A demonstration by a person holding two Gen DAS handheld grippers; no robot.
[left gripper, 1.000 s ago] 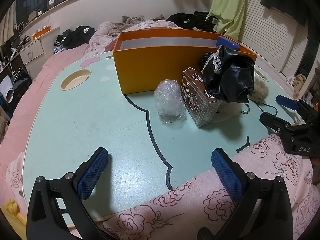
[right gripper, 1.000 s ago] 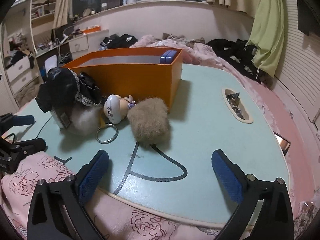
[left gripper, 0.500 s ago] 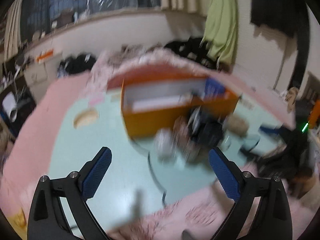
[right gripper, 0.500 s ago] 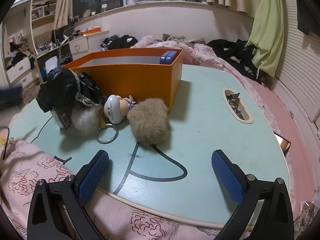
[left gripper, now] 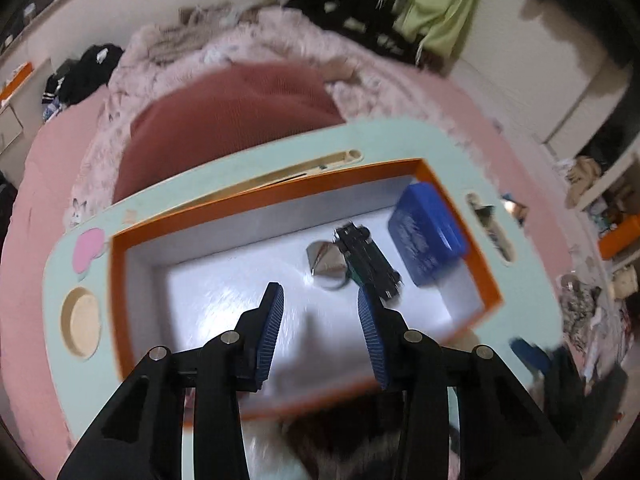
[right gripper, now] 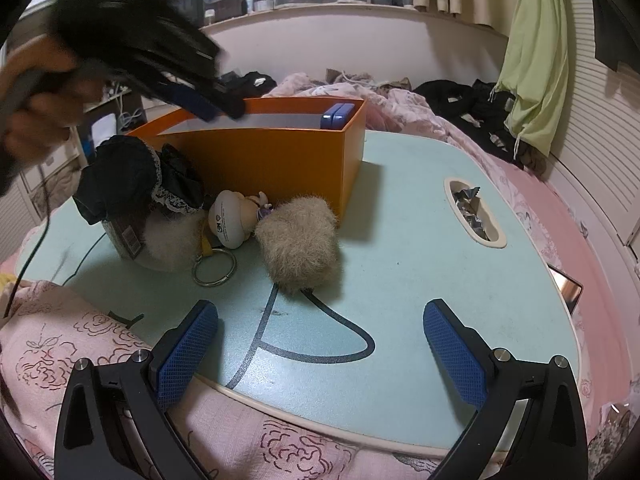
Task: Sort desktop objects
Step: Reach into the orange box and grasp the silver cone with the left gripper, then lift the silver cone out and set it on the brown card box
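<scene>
My left gripper (left gripper: 320,312) hovers above the orange box (left gripper: 120,304), pointing down into it, partly closed and empty; it also shows in the right wrist view (right gripper: 208,108) over the box (right gripper: 260,160). Inside lie a blue case (left gripper: 428,236), a dark toy car (left gripper: 368,260) and a silver cone-shaped piece (left gripper: 326,260). My right gripper (right gripper: 320,344) is open and empty above the table's near edge. In front of it lie a furry pompom (right gripper: 300,236), a doll keychain (right gripper: 232,220) with a ring, and a black lace cloth (right gripper: 132,176) over a brown box.
The mint table (right gripper: 420,264) has a slot with foil wrappers (right gripper: 472,212) at the right and a round cup recess (left gripper: 82,322) at the left. A pink floral blanket (right gripper: 80,344) covers the near edge. Bedding and clothes lie behind.
My left gripper has risen from the table's near edge to above the orange box, tilted down into it, and narrowed its jaws. My right gripper has not moved.
</scene>
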